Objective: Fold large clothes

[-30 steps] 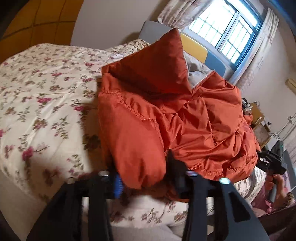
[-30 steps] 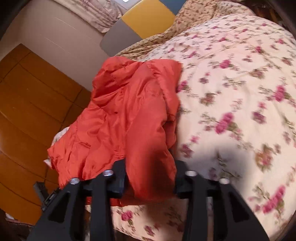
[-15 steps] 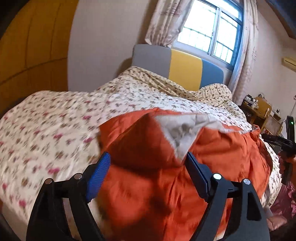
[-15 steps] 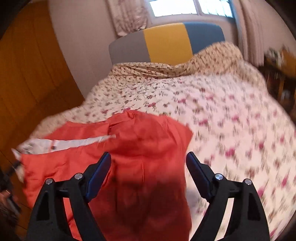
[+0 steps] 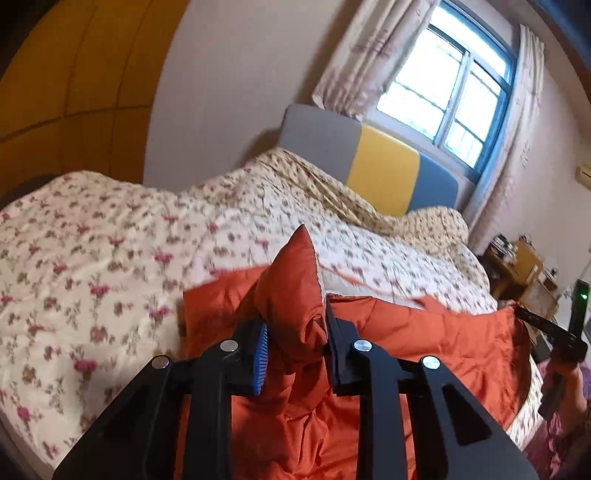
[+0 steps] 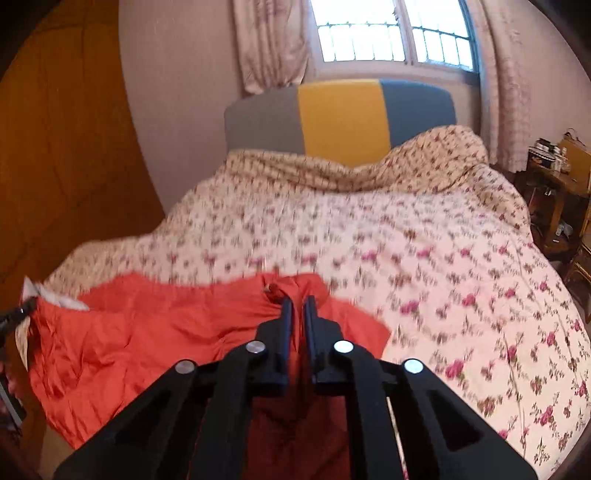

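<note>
Left gripper [image 5: 295, 354]: wide apart half a second ago — now its jaws are closing on a raised bunch of the jacket [image 5: 406, 343].
Right gripper [image 6: 298, 314]: jaws open around a sleeve before, now shut on a thin pinch of cloth.
Jacket: a heaped pile a second ago — now stretched out low between the two grippers across the quilt [image 6: 406, 236].
Views: both now look further up the bed, so the headboard [image 6: 340, 114] and window [image 6: 391, 33] show.

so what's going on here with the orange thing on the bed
A person is folding an orange puffy jacket on a floral bedspread with two handheld grippers. The left gripper is closing on a bunched fold of the jacket. The right gripper is shut on a thinner pinch of its fabric.
</note>
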